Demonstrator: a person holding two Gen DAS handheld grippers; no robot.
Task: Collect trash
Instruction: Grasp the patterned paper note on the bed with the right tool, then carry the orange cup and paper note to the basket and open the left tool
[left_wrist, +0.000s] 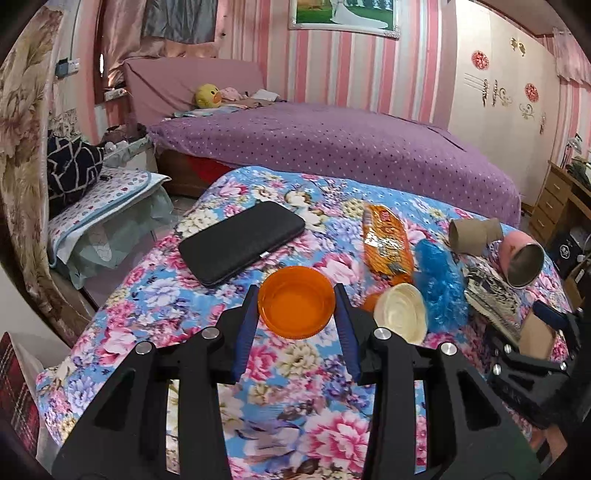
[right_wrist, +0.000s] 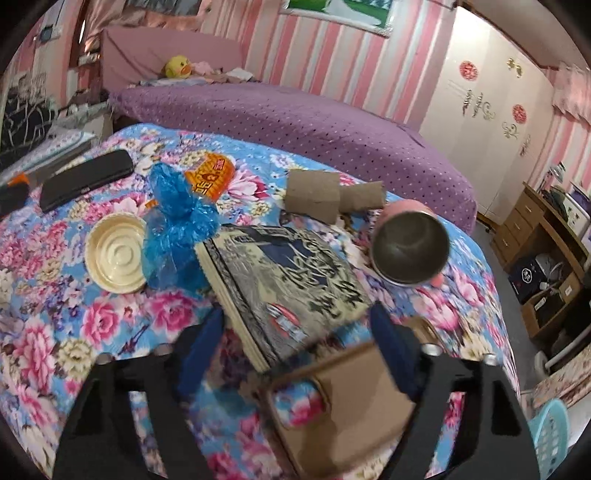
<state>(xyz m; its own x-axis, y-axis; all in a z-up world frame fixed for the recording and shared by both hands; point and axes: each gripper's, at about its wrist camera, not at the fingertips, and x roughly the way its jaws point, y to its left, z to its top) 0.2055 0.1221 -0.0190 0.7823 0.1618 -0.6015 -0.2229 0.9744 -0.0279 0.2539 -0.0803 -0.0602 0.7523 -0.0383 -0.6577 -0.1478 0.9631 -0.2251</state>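
- The left gripper (left_wrist: 297, 306) has its jaws spread around an orange lid (left_wrist: 296, 301), one blue finger at each side of the rim. They look to be at the rim or just off it; whether they press it yet I cannot tell.
- The lid lies hollow side up on a flowered quilt (left_wrist: 321, 435). It is probably light, thin plastic, stiff at the ribbed rim and slick on the face, so opposite points of the rim are the sensible hold.
- The right gripper (right_wrist: 297, 326) has its jaws wide apart with nothing between them. It hangs over the near corner of a book (right_wrist: 284, 284), with a brown cardboard box (right_wrist: 354, 402) below, close to the right finger.
- The box likely weighs little and would crush under a hard squeeze; one wall or flap is the place to take it.
- Just right of the orange lid sits a cream lid (left_wrist: 400, 317), tilted, also light and rigid.
- Against that lies a crumpled blue plastic bag (right_wrist: 177, 225), soft and springy; any bunched fold will do.
- Farther on lie an orange snack wrapper (left_wrist: 388, 243), thin and slippery, and two cardboard tubes (right_wrist: 332, 197) touching each other, light and easily dented.
- A pink cup (right_wrist: 410, 251) lies on its side beside the book, and a black case (left_wrist: 242, 242) rests to the left; neither looks like trash.
- Beyond is a purple bed (left_wrist: 332, 144).
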